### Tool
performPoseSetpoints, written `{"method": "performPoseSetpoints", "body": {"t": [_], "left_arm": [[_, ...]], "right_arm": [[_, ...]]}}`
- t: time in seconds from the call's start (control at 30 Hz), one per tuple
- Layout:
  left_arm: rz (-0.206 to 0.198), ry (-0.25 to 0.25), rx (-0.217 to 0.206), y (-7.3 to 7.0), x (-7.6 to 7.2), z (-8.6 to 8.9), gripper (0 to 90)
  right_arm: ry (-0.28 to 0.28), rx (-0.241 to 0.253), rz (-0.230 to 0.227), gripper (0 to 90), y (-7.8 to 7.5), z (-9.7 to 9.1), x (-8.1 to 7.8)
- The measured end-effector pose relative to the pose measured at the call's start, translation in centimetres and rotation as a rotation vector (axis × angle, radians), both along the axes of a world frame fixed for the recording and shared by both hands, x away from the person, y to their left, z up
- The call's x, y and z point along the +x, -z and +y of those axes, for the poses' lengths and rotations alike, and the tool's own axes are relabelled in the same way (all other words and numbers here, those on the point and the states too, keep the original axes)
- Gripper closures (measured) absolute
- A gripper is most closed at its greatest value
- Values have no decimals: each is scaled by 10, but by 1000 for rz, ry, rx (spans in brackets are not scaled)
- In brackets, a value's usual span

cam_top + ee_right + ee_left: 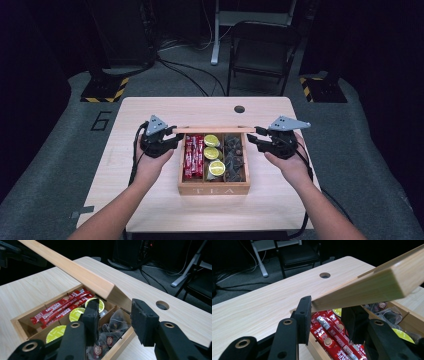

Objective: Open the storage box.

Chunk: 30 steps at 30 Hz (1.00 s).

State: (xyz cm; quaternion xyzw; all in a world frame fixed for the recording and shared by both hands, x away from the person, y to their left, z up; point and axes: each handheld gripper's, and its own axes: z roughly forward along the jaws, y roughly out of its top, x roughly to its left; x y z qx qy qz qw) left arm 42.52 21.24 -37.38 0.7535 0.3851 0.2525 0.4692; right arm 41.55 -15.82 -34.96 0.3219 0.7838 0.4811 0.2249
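Left gripper [325, 320] has its jaws set either side of the left end of the wooden lid [372, 287], the pads close against its edge, though whether they truly press on it cannot be told from the left gripper view. Right gripper [113, 320] stands with its jaws parted just short of the lid's [82, 275] right end; a plain gap shows at the near pad, so it carries nothing. The lid is raised on its back edge above the tea box [214, 189], which sits mid-desk [150, 107] between the two hands. Below it lie red sachets [194, 155] in the left compartment, green-topped capsules [211, 153] in the middle, and dark tea bags [234, 155] on the right. Judged risks: with one end unsupported and the other doubtfully held, the lid could slip and drop shut onto the contents or onto a jaw tip. Uneven lift from one side alone may twist the lid against its hinge line and drag the light box across the desk. A jaw dipping low could snag a sachet or capsule and flick it out
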Motion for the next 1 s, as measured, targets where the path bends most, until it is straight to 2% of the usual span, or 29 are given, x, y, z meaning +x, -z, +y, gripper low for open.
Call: {"method": "performPoseSetpoints", "body": {"t": [0.17,0.4,0.43,0.47,0.6,0.73,1.0], "left_arm": [[7,-3,-3,-4,5,0,605],[3,-11,-8,-8,10,-1,606],[13,-4,-5,-9,11,0,606],[2,-14,-12,-9,11,-1,606],[1,-20,-11,-11,14,-2,606],[5,-17,-5,-13,16,-2,606],[-3,-22,1,-15,18,-2,607]], "right_arm": [[23,-21,-3,566,3,0,9],[58,-15,12,562,9,1,26],[58,-15,10,562,10,2,28],[59,-20,15,562,11,3,30],[78,-35,10,564,17,9,39],[97,-29,15,570,21,12,47],[108,-13,11,611,24,18,51]]}}
